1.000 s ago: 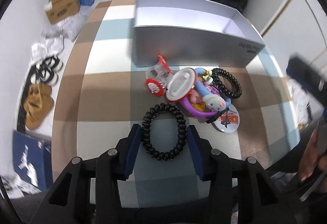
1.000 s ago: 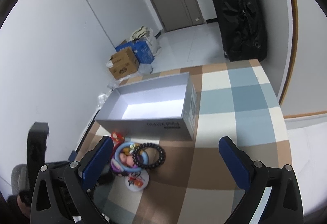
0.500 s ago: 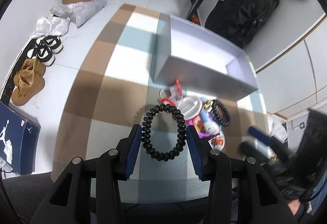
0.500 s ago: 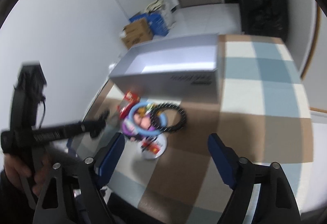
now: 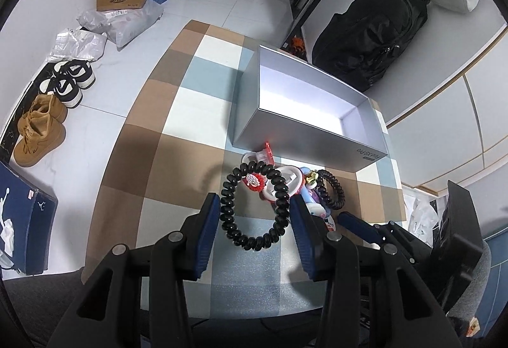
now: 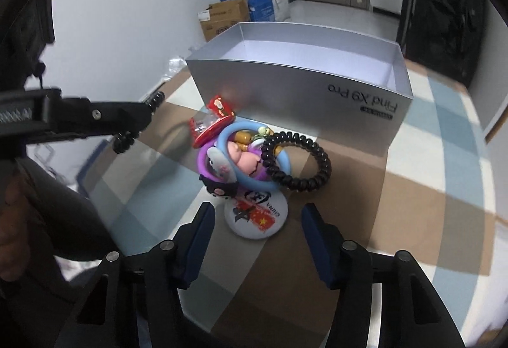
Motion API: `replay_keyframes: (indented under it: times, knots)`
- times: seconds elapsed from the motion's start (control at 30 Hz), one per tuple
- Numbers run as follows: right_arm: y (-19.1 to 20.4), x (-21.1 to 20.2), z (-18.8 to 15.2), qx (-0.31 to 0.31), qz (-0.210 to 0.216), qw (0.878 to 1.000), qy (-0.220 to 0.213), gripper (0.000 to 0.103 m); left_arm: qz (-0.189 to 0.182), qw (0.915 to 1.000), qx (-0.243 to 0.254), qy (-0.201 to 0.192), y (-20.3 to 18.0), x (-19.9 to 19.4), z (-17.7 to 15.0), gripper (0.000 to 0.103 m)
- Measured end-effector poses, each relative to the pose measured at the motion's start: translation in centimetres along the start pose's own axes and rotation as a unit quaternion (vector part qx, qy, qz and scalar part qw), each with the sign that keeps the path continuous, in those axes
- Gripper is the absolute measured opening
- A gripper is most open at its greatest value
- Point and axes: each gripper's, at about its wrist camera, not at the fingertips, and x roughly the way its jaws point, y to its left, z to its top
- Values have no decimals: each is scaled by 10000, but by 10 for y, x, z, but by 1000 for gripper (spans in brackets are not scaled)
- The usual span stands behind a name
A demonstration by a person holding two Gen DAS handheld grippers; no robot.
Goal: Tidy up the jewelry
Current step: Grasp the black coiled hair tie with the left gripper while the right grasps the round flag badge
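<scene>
coil bracelet (image 5: 254, 205) between left gripper (image 5: 255, 217) pads

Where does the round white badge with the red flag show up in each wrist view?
Left wrist: the round white badge barely peeks out, lower right of centre, behind the left tongs' right finger.
Right wrist: it lies low in the centre, between the closing right tongs' fingers, untouched.
Shared landmark: the silver box behind the pile.
</scene>
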Motion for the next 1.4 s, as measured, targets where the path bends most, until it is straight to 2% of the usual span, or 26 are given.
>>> replay_keyframes:
  times: [0.13, 0.23, 0.4, 0.7, 0.9, 0.93, 0.97, 1.0, 1.03, 1.13, 1.23, 1.33, 1.37, 1.4]
  knots:
    - [10, 2, -1, -302, -400, 9987, -29, 41, -23, 10000, -22, 19, 0, 1, 0, 39]
    - [21, 1, -4, -532, -589, 9968, -55, 41, -22, 10000, 0, 5, -1, 0, 0, 39]
    - [19, 1, -5, -468, -470, 9978, -1, 41, -19, 10000, -12, 9, -3, 1, 0, 39]
    - [-17, -21, -6, 388, 46, 9992, 94, 41, -122, 9997, -161, -133, -7, -4, 5, 39]
    - [-33, -43, -2, 759, 243, 9966, -196, 41, -215, 9987, 5, -462, -24, -12, 11, 39]
    - [-35, -47, 0, 798, 290, 9960, -269, 39, -222, 9984, 46, -513, -28, -13, 13, 39]
    - [-36, -50, 3, 836, 334, 9953, -357, 20, -231, 9981, 80, -559, -31, -13, 14, 39]
    - [-36, -52, 6, 862, 348, 9948, -406, 13, -229, 9979, 107, -595, -33, -13, 16, 39]
    - [-39, -55, 10, 922, 368, 9938, -494, 12, -235, 9977, 152, -623, -36, -13, 18, 39]
    - [-47, -56, 18, 1147, 504, 9903, -593, 12, -171, 9974, 217, -661, -40, -10, 25, 39]
    - [-52, -48, 18, 1279, 477, 9896, -460, 12, -214, 9978, 97, -628, -36, -6, 29, 39]
    - [-53, -42, 12, 1236, 462, 9909, -278, 16, -205, 9978, 60, -631, -35, -5, 32, 39]
    - [-51, -40, 10, 1136, 376, 9926, -202, 20, -234, 9977, 43, -630, -35, -5, 33, 39]
    - [-50, -39, 9, 1068, 289, 9937, -181, 33, -255, 9977, 26, -623, -36, -4, 34, 39]
